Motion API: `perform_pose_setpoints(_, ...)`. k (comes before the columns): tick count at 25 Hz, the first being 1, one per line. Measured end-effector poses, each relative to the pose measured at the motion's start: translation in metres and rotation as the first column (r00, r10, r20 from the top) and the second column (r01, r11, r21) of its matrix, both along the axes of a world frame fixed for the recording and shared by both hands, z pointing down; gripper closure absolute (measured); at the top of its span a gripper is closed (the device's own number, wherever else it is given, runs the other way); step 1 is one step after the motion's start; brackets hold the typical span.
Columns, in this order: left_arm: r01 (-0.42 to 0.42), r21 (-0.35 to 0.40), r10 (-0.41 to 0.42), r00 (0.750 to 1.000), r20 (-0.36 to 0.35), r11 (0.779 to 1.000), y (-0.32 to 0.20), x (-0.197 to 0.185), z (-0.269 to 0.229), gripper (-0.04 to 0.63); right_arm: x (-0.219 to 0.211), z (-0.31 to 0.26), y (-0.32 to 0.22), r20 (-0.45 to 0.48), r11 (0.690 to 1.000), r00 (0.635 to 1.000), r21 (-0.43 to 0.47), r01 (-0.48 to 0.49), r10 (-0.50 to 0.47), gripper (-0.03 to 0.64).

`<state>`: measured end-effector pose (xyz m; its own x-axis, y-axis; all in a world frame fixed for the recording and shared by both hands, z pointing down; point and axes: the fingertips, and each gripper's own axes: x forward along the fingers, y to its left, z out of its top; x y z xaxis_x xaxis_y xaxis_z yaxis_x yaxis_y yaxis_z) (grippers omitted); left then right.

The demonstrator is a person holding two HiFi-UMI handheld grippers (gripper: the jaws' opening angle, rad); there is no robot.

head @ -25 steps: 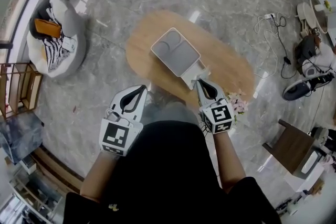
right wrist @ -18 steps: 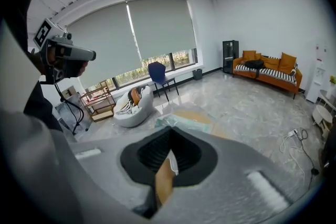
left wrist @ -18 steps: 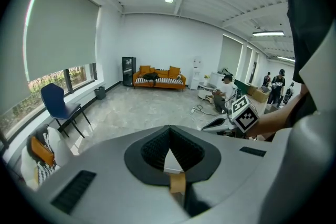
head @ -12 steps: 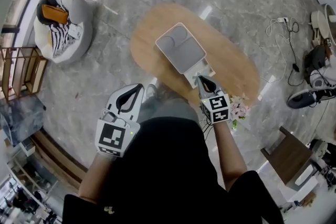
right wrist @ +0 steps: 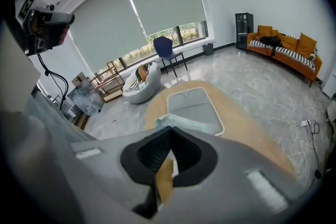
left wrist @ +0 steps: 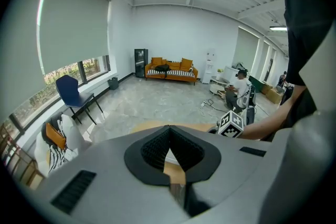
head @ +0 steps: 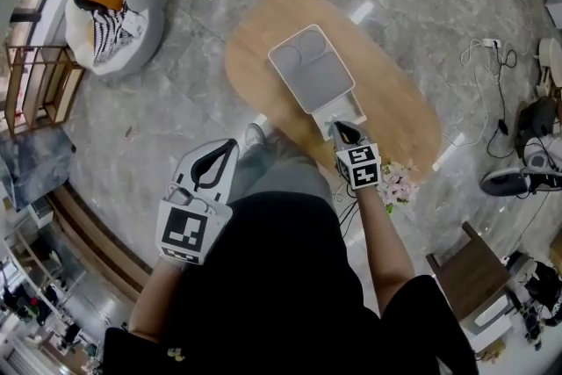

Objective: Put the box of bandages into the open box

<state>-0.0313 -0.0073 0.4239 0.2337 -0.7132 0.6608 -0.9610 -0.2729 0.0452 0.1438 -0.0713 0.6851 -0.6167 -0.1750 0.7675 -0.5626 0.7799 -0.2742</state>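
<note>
In the head view, the oval wooden counter (head: 395, 114) carries the white open box (head: 312, 66). The box of bandages (head: 342, 107) lies on the counter just beside the open box's near short side, outside it. The right tongs (head: 337, 128) point down at the box of bandages, their tips at its near edge; whether they touch it cannot be told. The left tongs (head: 234, 144) hang off the counter's near side, above the floor, well apart from both boxes.

In the left gripper view, the left tongs (left wrist: 168, 127) are closed tip to tip with nothing between them. A strip of counter (left wrist: 146, 126) shows beyond.

In the right gripper view, the right tongs (right wrist: 170, 130) are closed and grip nothing. The pale box of bandages (right wrist: 182, 123) sits just past their tips. The open box (right wrist: 195, 106) is directly behind it on the counter (right wrist: 252, 128).
</note>
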Motion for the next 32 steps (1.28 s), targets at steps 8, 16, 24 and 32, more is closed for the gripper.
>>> perform_pose_setpoints(8,0.140,-0.071,-0.141,0.990,-0.010,0.988,0.014,-0.003,0.008,0.583,-0.003,0.053,0.005,-0.056,0.993,0.994,-0.081,0.089,-0.094,0.620)
perform_pose_setpoints(16,0.198,-0.107,-0.199,0.980,0.004,0.974,0.031,-0.002,0.023,0.583,-0.004,0.107,0.006,-0.116,0.978,0.979,-0.141,0.151,-0.168,0.619)
perform_pose_setpoints(24,0.210,-0.130,-0.208,0.978,0.024,0.969,0.047,-0.003,0.040,0.583,-0.008,0.150,0.005,-0.164,0.957,0.956,-0.200,0.210,-0.244,0.619)
perform_pose_setpoints(32,0.272,-0.162,-0.272,0.962,0.020,0.949,0.066,-0.007,0.052,0.583,-0.011,0.183,0.014,-0.203,0.934,0.929,-0.247,0.258,-0.310,0.618)
